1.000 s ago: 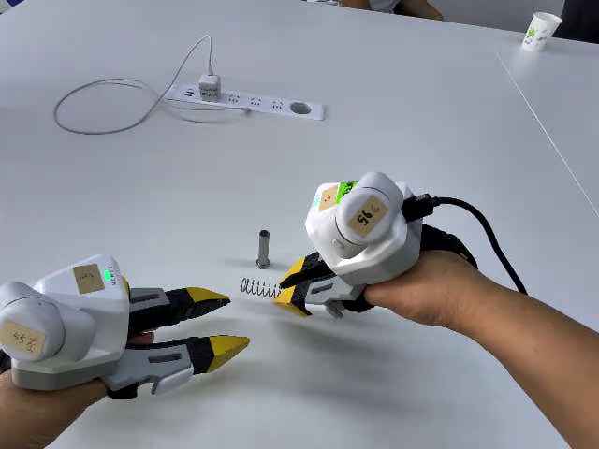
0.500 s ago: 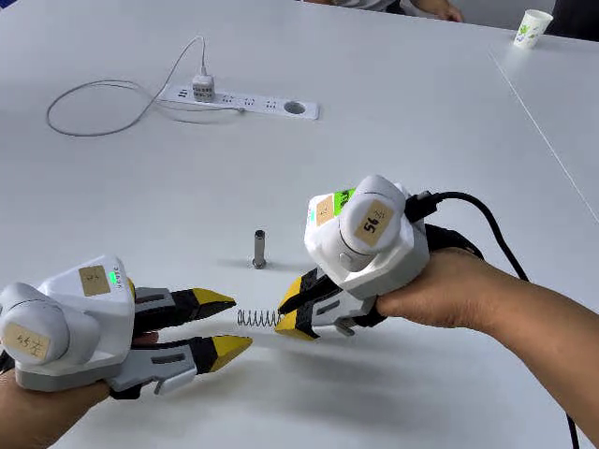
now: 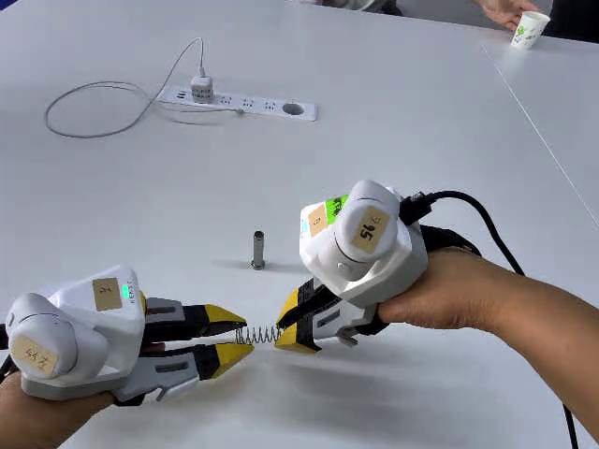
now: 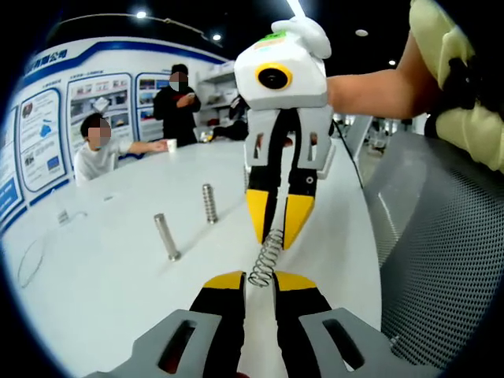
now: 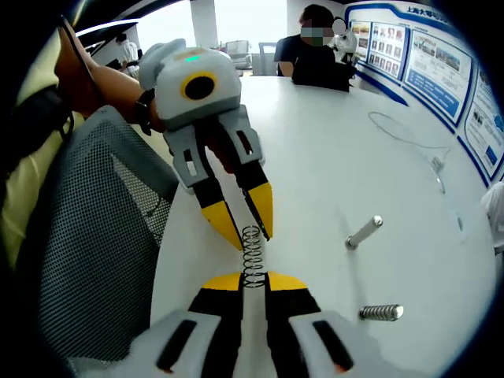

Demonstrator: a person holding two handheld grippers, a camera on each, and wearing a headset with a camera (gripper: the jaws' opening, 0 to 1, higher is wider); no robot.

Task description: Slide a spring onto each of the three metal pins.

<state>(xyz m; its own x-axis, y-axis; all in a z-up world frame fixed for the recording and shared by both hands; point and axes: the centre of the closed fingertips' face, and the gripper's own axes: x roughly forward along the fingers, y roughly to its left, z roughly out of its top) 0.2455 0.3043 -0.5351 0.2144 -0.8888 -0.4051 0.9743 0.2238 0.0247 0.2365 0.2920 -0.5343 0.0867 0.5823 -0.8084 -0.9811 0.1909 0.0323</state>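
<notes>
Low over the near part of the desk (image 3: 393, 122), the two tools meet tip to tip with the loose spring (image 3: 260, 333) stretched roughly level between them, held above the surface as far as I can judge.

Finding on the right tool (image 3: 282, 333): its jaws are pinched down on one end of the loose spring, and the hold looks firm. Finding on the left tool (image 3: 247, 337): its jaws are parted and bracket the other end. Whether they actually touch it cannot be told from either gripper view.

Pins accounted for: two, both upright on the desk beyond the tools. The fitted pin (image 4: 209, 203) is already sleeved along its shaft, as the left gripper view shows. The bare pin (image 3: 257, 250) stands just beyond the tool tips with nothing on it. A third pin cannot be accounted for, so its state is left open.

Assessment: one pin of three is confirmed done. The loose spring is on no pin; it lies crosswise to the bare pin, not over its top. In my judgement the step in hand is a hand-over or re-grip between the tools, ahead of threading. At least one fitting is left, probably two.
</notes>
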